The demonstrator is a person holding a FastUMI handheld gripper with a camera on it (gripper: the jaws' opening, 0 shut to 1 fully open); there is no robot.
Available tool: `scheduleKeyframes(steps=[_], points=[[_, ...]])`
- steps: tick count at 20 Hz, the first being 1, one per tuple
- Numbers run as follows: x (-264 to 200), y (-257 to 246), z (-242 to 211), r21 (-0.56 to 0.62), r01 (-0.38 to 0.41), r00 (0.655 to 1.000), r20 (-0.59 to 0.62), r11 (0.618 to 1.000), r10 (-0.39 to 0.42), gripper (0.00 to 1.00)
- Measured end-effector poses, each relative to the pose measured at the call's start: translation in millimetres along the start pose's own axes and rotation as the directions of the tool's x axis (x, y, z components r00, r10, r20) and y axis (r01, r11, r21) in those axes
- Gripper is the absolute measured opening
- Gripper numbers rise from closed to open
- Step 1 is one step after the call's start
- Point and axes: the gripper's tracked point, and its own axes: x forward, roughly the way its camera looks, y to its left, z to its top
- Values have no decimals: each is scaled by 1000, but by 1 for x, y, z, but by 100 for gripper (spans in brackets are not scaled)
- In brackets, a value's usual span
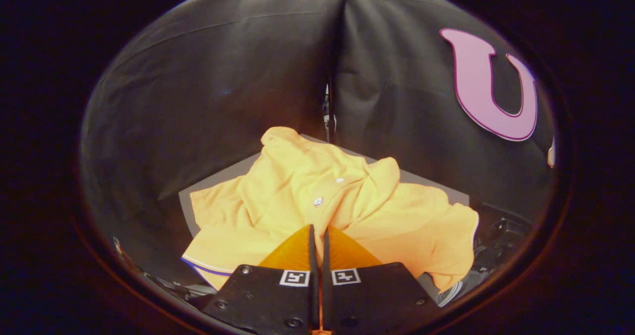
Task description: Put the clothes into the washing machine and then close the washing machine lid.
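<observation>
We see gripper [318, 232] nearly closed, pinching a fold of the orange polo shirt [317, 196] with 2 buttons.

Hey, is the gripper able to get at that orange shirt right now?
Probably yes. The orange shirt lies crumpled on a grey surface just ahead of the gripper, nothing between them. Its jaws are nearly closed, though, so they would need to open first.

An orange-yellow shirt [317, 196] with white buttons and a blue-striped sleeve edge is lying on a grey surface [431, 181], against black cloth.

The gripper [319, 235] is sitting with fingers nearly together over the shirt.
</observation>
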Motion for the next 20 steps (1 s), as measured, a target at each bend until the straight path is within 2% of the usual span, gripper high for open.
scheduleKeyframes(steps=[4, 7, 10, 14, 17, 20], points=[[-39, -52, -5, 68, 63, 997, 34, 996, -66, 2], [-83, -101, -4, 110, 164, 982, 78, 980, -173, 2], [-126, -157, -5, 145, 287, 945, 122, 947, -304, 2], [-168, -222, -27, 212, 404, 892, 125, 890, -435, 2], [-184, -259, -40, 247, 464, 856, 122, 851, -503, 2], [-192, -283, -46, 252, 503, 830, 126, 827, -543, 2]])
